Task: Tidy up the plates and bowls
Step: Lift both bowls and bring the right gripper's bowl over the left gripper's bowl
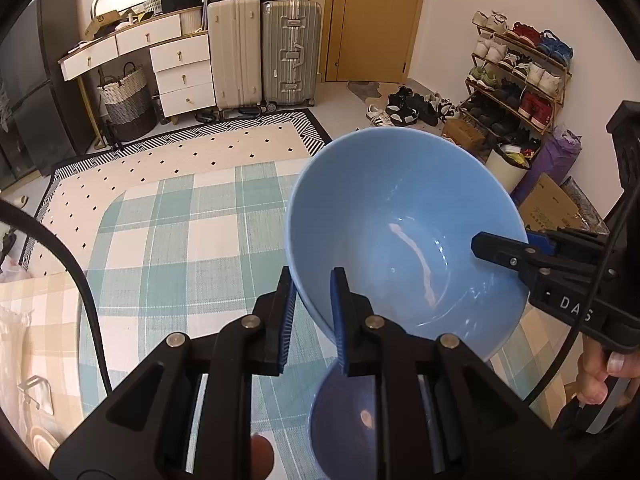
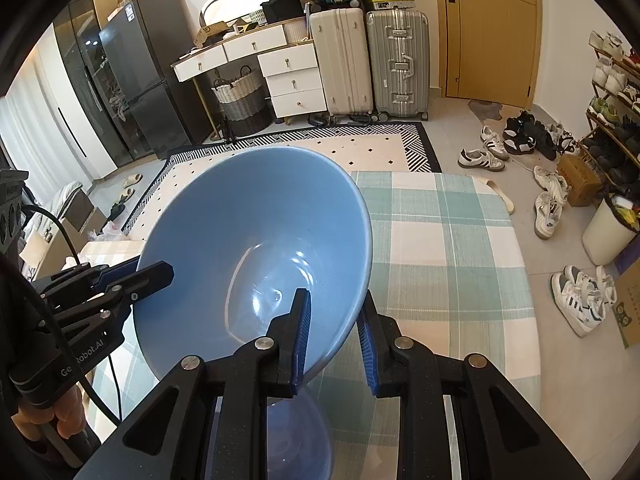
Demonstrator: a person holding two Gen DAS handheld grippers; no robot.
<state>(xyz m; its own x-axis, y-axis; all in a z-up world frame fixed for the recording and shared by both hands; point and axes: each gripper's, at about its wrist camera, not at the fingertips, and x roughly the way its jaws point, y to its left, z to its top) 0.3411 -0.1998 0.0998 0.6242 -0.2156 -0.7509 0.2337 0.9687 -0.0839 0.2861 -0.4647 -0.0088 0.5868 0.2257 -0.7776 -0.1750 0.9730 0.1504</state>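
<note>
Both grippers, left gripper (image 1: 314, 316) at six o'clock and right gripper (image 1: 504, 250) at three, clamped the blue bowl's (image 1: 400, 208) rim, likely sharing its weight above the checked tablecloth (image 1: 180, 240).

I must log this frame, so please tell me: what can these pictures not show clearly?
- Lower bowl: both views, mostly hidden by the held bowl and the fingers.
- Table near edge: cut off by the left gripper and right gripper bodies.
- Shoe rack: right view, cut by the edge.
</note>
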